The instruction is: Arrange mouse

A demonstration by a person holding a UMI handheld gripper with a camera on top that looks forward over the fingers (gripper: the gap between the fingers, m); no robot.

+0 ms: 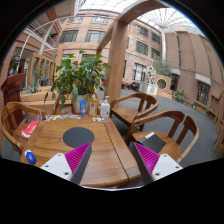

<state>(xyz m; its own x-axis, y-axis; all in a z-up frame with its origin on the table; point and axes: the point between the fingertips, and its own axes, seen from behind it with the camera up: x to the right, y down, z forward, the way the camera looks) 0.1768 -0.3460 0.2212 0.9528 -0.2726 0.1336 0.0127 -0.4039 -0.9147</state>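
Note:
A wooden slatted table [105,140] stands ahead of me. A round dark mouse mat [78,136] lies on it, just beyond my left finger. A small blue object [30,157], which looks like the mouse, sits near the table's left front edge, left of my left finger. My gripper [111,165] is open and empty above the table's near end. Its magenta pads [75,158] are wide apart with only bare wood between them.
A potted green plant [80,75] and a few bottles [98,106] stand at the table's far end. A red and pink item [30,128] lies on the left. Wooden chairs stand to the right [165,130] and left [12,120]. Atrium buildings rise behind.

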